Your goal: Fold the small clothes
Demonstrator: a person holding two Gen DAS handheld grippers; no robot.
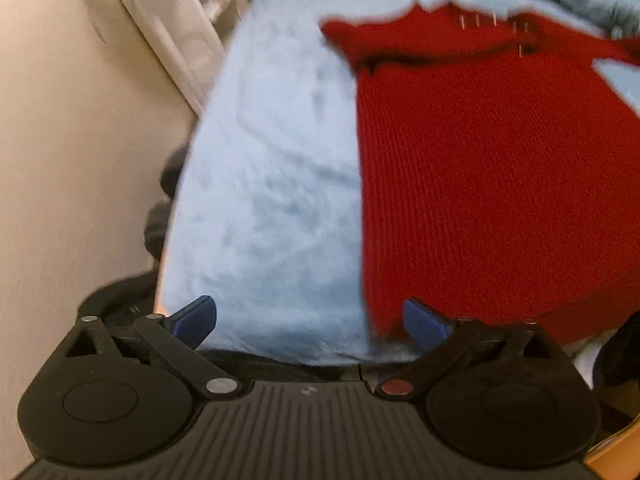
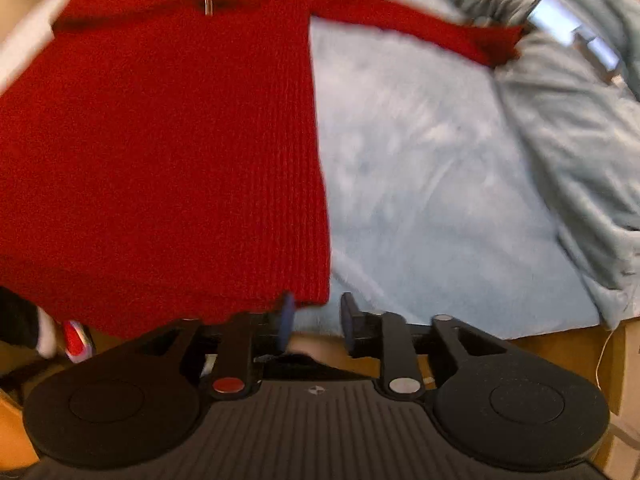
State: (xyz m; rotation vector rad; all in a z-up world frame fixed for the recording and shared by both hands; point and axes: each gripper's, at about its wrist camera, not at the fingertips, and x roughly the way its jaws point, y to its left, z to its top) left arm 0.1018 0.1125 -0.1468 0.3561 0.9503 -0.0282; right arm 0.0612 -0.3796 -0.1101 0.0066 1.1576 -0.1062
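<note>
Red ribbed knit sweater lies flat on the pale blue fleece blanket, one sleeve out, unfolded; left tool gapes empty, right tool part-open, empty, by the hem

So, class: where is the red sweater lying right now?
The red sweater lies spread flat on the light blue blanket, left in the right wrist view, one sleeve reaching toward the crumpled duvet.

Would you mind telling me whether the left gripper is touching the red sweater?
Cannot tell: in the blurred left wrist view, one finger overlaps the red sweater's hem.
</note>
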